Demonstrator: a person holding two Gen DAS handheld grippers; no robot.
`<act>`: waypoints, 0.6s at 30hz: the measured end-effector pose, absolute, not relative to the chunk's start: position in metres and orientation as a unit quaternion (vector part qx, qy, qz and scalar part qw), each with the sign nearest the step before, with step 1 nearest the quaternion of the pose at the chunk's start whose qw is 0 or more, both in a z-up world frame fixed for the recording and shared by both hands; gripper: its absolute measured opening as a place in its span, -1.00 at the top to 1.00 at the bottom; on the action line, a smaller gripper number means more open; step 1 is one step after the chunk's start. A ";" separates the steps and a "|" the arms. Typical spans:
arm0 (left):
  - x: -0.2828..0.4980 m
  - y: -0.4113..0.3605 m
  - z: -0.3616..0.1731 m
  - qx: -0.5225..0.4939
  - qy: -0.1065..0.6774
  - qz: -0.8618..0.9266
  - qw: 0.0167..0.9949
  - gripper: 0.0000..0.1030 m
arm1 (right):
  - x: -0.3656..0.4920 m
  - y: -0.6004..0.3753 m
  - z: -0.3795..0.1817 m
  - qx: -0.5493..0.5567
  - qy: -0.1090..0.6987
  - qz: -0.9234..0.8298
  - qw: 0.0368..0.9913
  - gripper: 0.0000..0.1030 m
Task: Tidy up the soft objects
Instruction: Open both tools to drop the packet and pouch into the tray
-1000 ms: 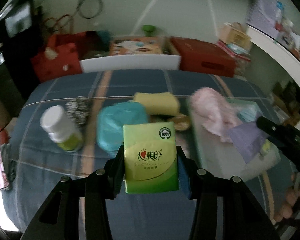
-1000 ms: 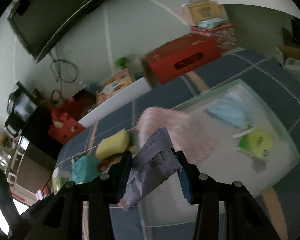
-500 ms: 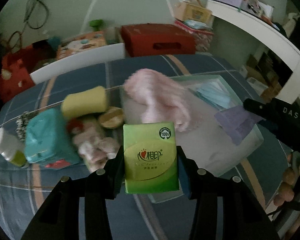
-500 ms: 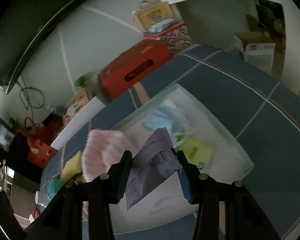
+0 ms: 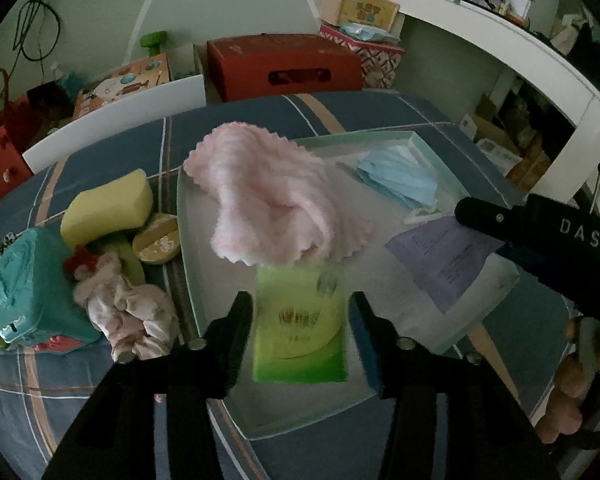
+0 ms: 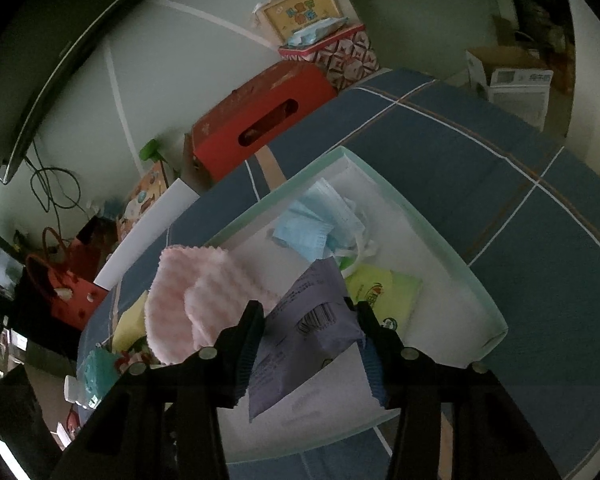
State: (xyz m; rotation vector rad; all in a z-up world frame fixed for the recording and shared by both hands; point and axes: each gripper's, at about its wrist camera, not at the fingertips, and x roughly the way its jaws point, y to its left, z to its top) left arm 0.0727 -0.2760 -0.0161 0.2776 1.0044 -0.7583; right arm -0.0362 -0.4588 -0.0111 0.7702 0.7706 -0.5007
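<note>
**both packs over the tray, jaws just loosened**

while hanging over the shallow pale-green tray [image 5: 456, 176] on the blue plaid bedspread [image 5: 112, 392], left gripper [image 5: 300, 320] with jaws just widened, standing apart from the green tissue pack [image 5: 300, 332] on both sides. blurred pack, sitting between the fingers above the white tray floor, no pad visibly pressing on it. can't tell if already resting on the floor.

same deal on the right: right gripper [image 6: 310, 330] with jaws just opened wider, purple packet [image 6: 304, 340] tilted in the gap, barcode side up. looks free of the pads, though contact at the left pad hard to rule out.

already lying in the tray: pink fluffy cloth [image 5: 268, 200] draped over the far-left corner, blue face masks [image 5: 396, 180] near the far side, plus a second green tissue pack [image 6: 384, 296] near the masks in the right wrist view.

left of the tray on the bedspread: yellow sponge [image 5: 108, 204], teal wipes pack [image 5: 32, 284], pink scrunched fabric [image 5: 128, 312], small round tan thing [image 5: 158, 240] right beside the tray edge. red box [image 5: 280, 64] beyond the bed.
</note>
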 end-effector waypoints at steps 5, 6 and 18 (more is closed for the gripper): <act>0.078 -0.266 -0.010 0.112 0.465 -0.349 0.806 -0.44 | -0.036 -0.459 -0.012 0.353 0.372 -0.248 0.822 -0.34; 0.080 -0.264 -0.010 0.108 0.466 -0.346 0.807 -0.54 | -0.035 -0.457 -0.012 0.346 0.375 -0.251 0.822 -0.36; 0.107 -0.218 0.000 0.050 0.468 -0.273 0.839 -0.85 | -0.017 -0.435 -0.007 0.277 0.397 -0.243 0.840 -0.62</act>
